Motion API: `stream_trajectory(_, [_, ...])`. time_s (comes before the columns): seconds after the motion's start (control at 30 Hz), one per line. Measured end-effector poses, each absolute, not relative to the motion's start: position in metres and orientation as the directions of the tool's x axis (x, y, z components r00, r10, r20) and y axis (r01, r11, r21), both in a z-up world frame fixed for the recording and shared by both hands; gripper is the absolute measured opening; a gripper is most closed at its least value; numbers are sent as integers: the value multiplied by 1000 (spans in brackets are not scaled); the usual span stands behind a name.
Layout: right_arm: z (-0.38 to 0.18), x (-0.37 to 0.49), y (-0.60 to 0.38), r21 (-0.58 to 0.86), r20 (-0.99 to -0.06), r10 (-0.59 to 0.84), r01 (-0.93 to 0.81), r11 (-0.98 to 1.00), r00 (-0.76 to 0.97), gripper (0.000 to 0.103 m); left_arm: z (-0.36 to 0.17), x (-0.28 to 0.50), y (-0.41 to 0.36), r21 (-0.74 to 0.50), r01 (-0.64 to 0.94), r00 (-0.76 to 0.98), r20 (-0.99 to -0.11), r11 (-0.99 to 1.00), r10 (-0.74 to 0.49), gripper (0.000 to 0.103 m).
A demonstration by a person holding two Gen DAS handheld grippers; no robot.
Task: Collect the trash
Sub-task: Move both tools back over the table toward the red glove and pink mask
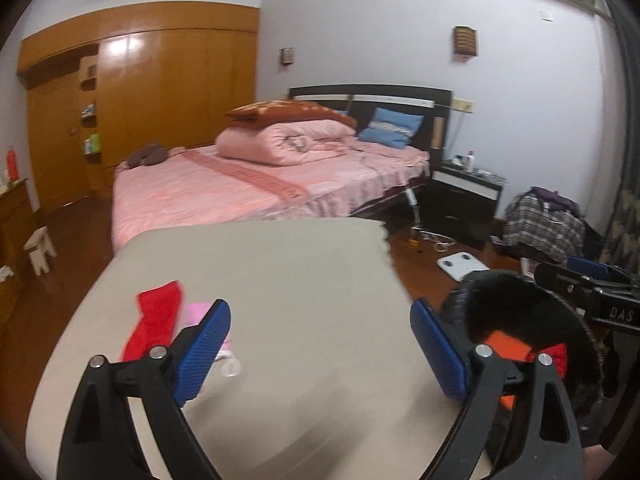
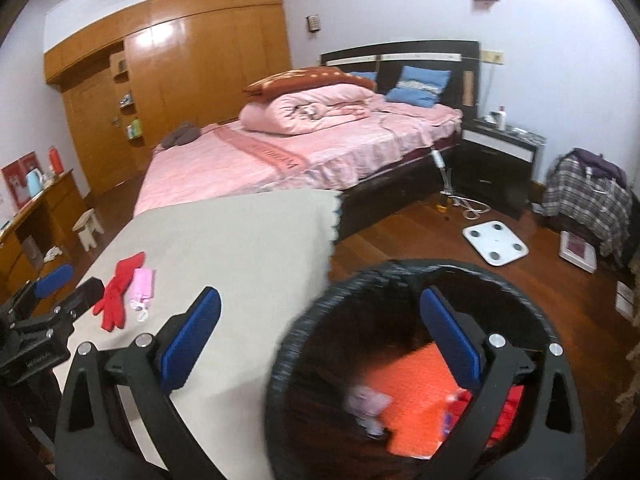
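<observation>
A red glove (image 1: 154, 326) and a pink wrapper (image 1: 200, 314) lie on the beige cloth-covered table (image 1: 280, 280); both also show in the right wrist view, the glove (image 2: 116, 292) and the wrapper (image 2: 143, 285). My left gripper (image 1: 320, 344) is open and empty above the table, just right of them. A black wicker bin (image 2: 416, 280) stands beside the table's right edge, holding orange and red trash (image 2: 412, 384) and a blurred pale piece (image 2: 366, 402). My right gripper (image 2: 320, 336) is open and empty over the bin's rim.
A pink bed (image 1: 256, 184) stands behind the table. A black nightstand (image 2: 496, 152), a white scale (image 2: 495, 243) and a chair with plaid clothes (image 2: 588, 196) are on the wooden floor to the right. A small stool (image 1: 40, 248) and desk are at left.
</observation>
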State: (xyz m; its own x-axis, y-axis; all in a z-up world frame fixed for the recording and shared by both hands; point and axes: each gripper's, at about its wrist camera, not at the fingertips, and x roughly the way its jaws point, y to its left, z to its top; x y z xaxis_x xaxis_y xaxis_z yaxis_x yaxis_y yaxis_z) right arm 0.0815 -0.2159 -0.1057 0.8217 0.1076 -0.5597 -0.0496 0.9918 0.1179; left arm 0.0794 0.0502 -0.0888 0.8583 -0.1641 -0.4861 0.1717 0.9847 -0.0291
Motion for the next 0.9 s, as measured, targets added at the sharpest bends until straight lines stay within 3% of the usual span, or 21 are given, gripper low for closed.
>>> stream_trajectory(0.53, [-135, 162, -90, 94, -601, 226, -212, 973, 767, 97, -126, 129, 175, 10, -70, 838, -542, 998, 64, 90])
stream_trajectory(0.9, [-160, 202, -33, 89, -643, 265, -274, 958, 719, 97, -176, 183, 217, -8, -135, 765, -636, 991, 99, 89])
